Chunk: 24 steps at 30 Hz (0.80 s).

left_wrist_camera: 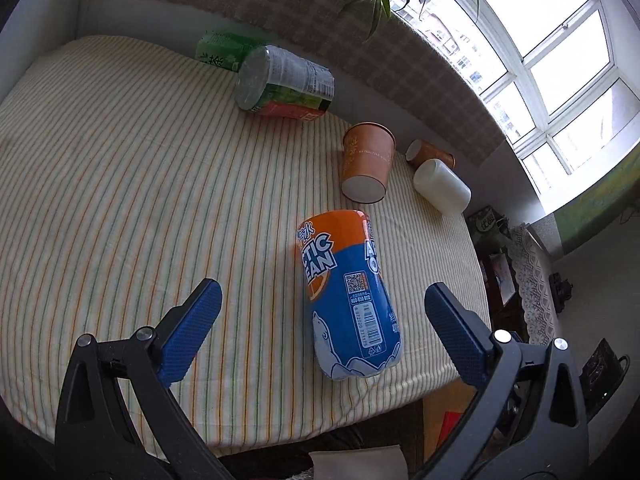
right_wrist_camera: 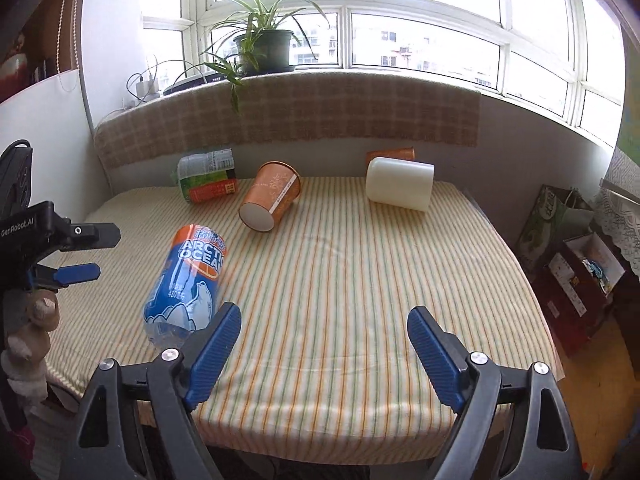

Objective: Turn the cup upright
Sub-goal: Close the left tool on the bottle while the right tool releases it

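Approach underway: both tools, left tool (left_wrist_camera: 322,304) and right tool (right_wrist_camera: 324,330), hang spread and empty near the desk's (right_wrist_camera: 360,264) front edge. Orange paper cup (right_wrist_camera: 270,196) lies tipped mid-desk; next, reach it and grip its wall.

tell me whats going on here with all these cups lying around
A person holds a gripper in each hand over a striped table. Both the left gripper and right gripper are open and empty. The orange cup, white cup, Arctic Ocean bottle and green-label bottle all lie tipped over; nothing is upright yet.
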{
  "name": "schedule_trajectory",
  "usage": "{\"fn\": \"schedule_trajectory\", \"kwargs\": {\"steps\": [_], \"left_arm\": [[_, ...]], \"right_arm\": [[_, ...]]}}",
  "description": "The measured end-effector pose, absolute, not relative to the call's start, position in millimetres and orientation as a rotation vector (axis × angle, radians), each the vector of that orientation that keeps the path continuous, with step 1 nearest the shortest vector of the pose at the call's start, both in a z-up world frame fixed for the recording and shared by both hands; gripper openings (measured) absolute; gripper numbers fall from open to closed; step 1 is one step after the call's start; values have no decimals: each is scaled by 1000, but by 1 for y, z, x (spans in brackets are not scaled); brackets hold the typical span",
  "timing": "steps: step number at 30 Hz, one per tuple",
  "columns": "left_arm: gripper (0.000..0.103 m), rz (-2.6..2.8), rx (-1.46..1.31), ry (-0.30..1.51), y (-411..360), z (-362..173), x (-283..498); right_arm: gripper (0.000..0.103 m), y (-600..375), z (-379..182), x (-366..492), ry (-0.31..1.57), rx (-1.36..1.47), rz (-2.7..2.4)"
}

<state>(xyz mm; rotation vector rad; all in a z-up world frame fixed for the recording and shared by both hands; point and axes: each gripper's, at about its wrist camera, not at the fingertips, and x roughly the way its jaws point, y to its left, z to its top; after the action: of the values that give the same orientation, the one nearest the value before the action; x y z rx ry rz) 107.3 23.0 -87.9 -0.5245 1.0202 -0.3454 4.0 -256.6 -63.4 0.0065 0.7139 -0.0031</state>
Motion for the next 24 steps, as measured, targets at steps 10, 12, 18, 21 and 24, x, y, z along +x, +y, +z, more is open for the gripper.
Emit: {"fn": "schedule_trajectory", "kwargs": {"steps": [10,12,18,21,24], "left_arm": [[94,-407,-688,1202,7,-127,151],[90,-414,-702,1226,3,-133,158],[84,-414,-716,1273,-6,-146,168],[83,-416,-712,1281,-11,-149,173],[78,-421,-707,1285,-14,-150,174]], "right_arm": [[87,-277,-67,-2,723,59,-43],[87,-279,-67,-2,725,65,-43],[87,-284,-71,-3,732,83,-51],[87,-289,-74,-3,739,101,-63],[87,-295,-76,-2,745,113,-75]]}}
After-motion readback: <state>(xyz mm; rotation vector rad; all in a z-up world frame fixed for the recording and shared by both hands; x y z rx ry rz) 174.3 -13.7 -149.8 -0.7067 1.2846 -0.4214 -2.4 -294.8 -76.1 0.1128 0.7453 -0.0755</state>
